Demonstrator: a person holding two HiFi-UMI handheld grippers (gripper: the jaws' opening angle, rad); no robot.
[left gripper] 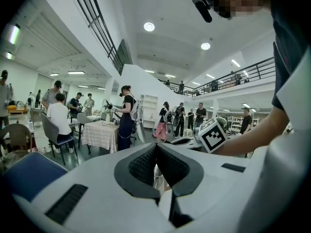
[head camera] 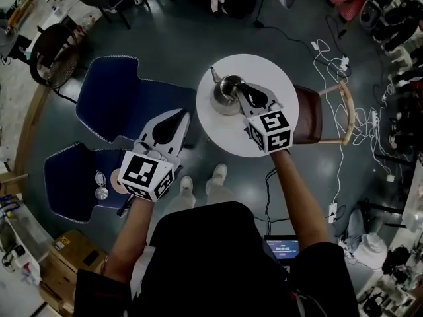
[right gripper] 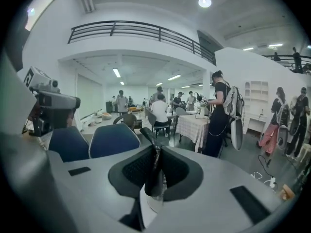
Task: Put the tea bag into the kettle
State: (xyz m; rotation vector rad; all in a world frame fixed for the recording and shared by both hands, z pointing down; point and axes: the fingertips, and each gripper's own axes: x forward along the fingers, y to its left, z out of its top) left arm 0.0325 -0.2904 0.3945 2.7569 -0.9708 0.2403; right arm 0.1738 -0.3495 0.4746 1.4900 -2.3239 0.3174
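Note:
A metal kettle (head camera: 227, 95) stands on a round white table (head camera: 228, 137). My right gripper (head camera: 242, 91) reaches it from the near side and is shut on a dark curved bar, the kettle's handle (right gripper: 151, 155), which sticks up past the pads. My left gripper (head camera: 179, 117) hangs left of the table, over a blue chair's edge, with its tips pressed together (left gripper: 156, 147). A small pale thing, seemingly the tea bag (left gripper: 158, 179), shows between its pads. The kettle's opening is hidden by the right gripper.
Two blue chairs (head camera: 115, 98) (head camera: 69, 177) stand left of the table and a brown chair (head camera: 314, 114) stands at its right. Cables (head camera: 344, 78) trail on the floor to the right. Several people and tables are in the hall beyond.

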